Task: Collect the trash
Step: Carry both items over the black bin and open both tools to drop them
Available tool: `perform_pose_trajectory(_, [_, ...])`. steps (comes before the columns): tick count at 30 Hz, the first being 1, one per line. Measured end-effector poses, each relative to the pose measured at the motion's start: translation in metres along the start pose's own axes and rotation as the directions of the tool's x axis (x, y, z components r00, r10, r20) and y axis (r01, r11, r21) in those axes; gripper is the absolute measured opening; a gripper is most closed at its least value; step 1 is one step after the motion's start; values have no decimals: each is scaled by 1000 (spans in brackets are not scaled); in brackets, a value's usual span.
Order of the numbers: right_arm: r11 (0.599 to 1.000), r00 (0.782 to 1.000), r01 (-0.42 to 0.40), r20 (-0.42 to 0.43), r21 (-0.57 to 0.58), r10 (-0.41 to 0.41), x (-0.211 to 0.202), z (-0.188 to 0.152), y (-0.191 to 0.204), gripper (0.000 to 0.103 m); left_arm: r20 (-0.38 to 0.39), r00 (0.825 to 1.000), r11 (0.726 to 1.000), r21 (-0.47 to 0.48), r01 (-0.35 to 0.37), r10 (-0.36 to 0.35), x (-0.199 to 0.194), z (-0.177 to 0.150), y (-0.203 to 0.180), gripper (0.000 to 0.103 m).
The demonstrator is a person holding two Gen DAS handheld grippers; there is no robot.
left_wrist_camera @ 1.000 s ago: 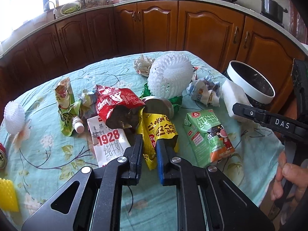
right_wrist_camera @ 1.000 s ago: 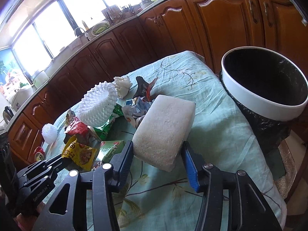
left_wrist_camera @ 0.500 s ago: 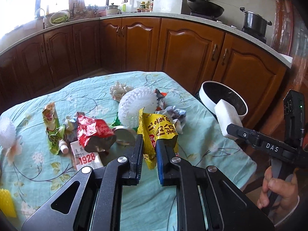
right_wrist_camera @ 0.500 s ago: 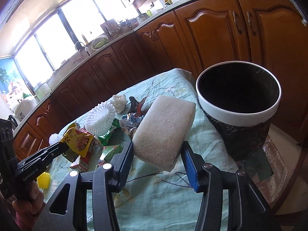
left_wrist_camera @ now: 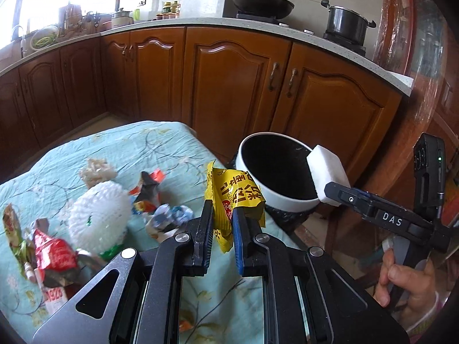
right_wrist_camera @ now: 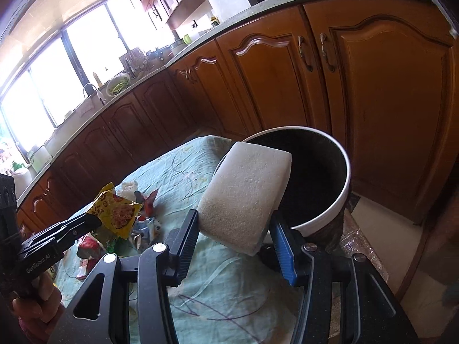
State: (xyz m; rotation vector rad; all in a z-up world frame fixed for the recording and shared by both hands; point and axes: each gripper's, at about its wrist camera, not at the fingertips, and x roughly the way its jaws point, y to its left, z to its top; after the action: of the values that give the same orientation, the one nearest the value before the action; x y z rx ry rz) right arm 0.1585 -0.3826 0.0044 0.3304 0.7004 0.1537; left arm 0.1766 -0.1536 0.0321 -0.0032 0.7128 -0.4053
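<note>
The right gripper (right_wrist_camera: pixel 233 229) is clamped on a white foam block (right_wrist_camera: pixel 246 192), held over the rim of the bin (left_wrist_camera: pixel 289 200) beside the counter's (left_wrist_camera: pixel 143 143) far corner, ready to drop. The left gripper (left_wrist_camera: pixel 222 218) pinches a yellow wrapper (left_wrist_camera: pixel 232 192) just short of that corner, apparently next in line.

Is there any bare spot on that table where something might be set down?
Yes: the tablecloth is bare along its far edge toward the cabinets, and on the strip between the crumpled wrappers and the white-rimmed bin. The crowded part is the left, where the white foam net, red packet and other wrappers pile together.
</note>
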Motion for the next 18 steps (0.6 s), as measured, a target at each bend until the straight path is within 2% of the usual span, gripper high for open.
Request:
perform_pose_trajectory(5, [999,999,36,-16,-12,-36,15,25,-18,52,-15,999,999,41,32,-31,34,27,-29,11])
perform_pose_trajectory(9, [998,997,61,-45,-19,-62,30,35,-32,52,-54,997,997,33,64,-62,64,42,-42,11])
perform_pose_trajectory(18, [997,992,64,-101,-48,-69,56,46,-46,53,-127,990,998,30,63,-59,122,59,-54,11])
